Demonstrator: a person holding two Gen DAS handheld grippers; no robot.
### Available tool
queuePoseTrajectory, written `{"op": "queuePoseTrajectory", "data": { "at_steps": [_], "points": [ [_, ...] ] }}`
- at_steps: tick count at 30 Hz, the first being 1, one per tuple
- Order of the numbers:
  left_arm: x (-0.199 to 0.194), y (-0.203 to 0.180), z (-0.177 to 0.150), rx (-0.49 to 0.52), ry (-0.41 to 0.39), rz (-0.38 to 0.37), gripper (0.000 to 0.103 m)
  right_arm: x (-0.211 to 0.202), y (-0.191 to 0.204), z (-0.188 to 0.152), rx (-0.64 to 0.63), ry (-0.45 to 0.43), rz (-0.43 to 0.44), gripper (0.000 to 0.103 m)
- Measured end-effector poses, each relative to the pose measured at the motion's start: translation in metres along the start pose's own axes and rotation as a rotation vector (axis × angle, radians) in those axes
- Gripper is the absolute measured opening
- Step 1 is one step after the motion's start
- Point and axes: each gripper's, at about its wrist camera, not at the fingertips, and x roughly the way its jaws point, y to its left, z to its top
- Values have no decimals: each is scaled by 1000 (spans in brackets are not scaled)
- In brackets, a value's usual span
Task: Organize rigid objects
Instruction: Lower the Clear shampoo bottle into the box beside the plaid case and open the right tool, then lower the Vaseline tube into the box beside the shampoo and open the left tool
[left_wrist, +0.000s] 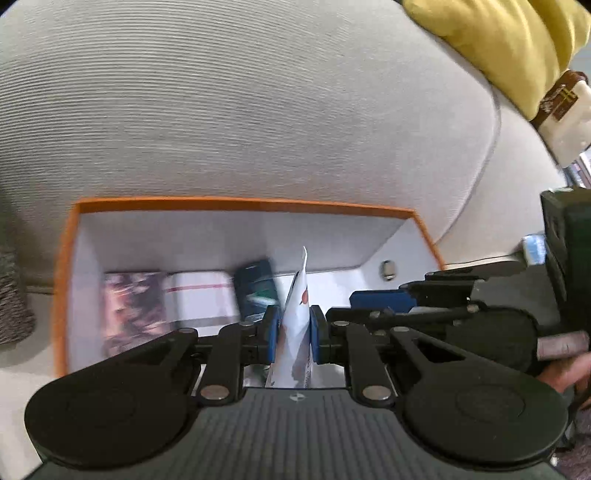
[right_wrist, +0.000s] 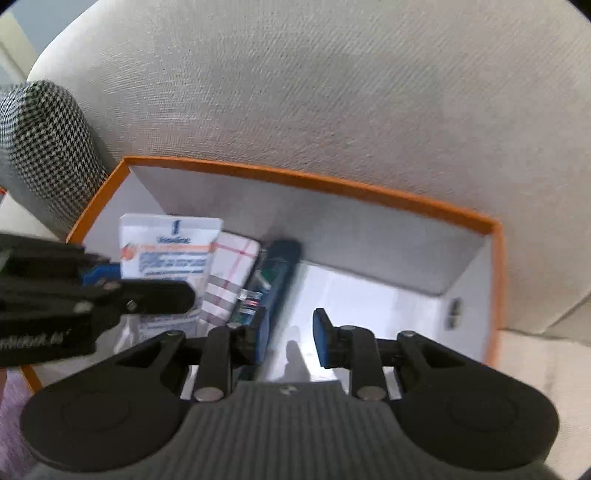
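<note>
An orange-rimmed box (left_wrist: 236, 202) with white inner walls sits on a beige sofa; it also shows in the right wrist view (right_wrist: 332, 184). My left gripper (left_wrist: 292, 334) is shut on a white tube (left_wrist: 297, 317) with orange and blue print, held edge-on over the box; the right wrist view shows the tube's face (right_wrist: 166, 254). In the box lie a dark blue box (right_wrist: 275, 280), a white box with red lines (right_wrist: 231, 275) and a patterned box (left_wrist: 133, 306). My right gripper (right_wrist: 290, 338) is open and empty over the box's bare white floor.
A houndstooth cushion (right_wrist: 40, 147) lies left of the box. A yellow cushion (left_wrist: 509, 44) and a white pouch with brown trim (left_wrist: 565, 114) lie at the upper right. The sofa back (right_wrist: 332, 92) rises right behind the box.
</note>
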Motion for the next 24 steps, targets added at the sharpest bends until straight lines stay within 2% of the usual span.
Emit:
{"op": "queuePoseTrajectory", "data": {
  "at_steps": [3,8,12,14,18,20,22,24],
  "points": [
    [22,-10,8,-9,28,-41,18,-12,-7,-3,-39,4,-3,28],
    [68,-10,11,-89,119,-97,18,-4,-9,-6,-112,16,-69,28],
    [89,-9,10,-88,162,-64,18,9,-8,-6,-127,37,-62,26],
    [94,-8,11,-90,169,-69,19,14,-6,-6,-136,45,-67,26],
    [99,-10,14,-54,180,-23,20,24,-2,-6,-138,49,-62,26],
    [97,-11,14,-41,170,-8,29,28,-2,-6,-130,54,-61,26],
    [88,-11,14,-32,141,-14,45,29,-1,-6,-129,54,-64,26],
    [77,-10,13,-28,107,-12,48,29,-1,-6,-123,58,-57,26]
  ]
}}
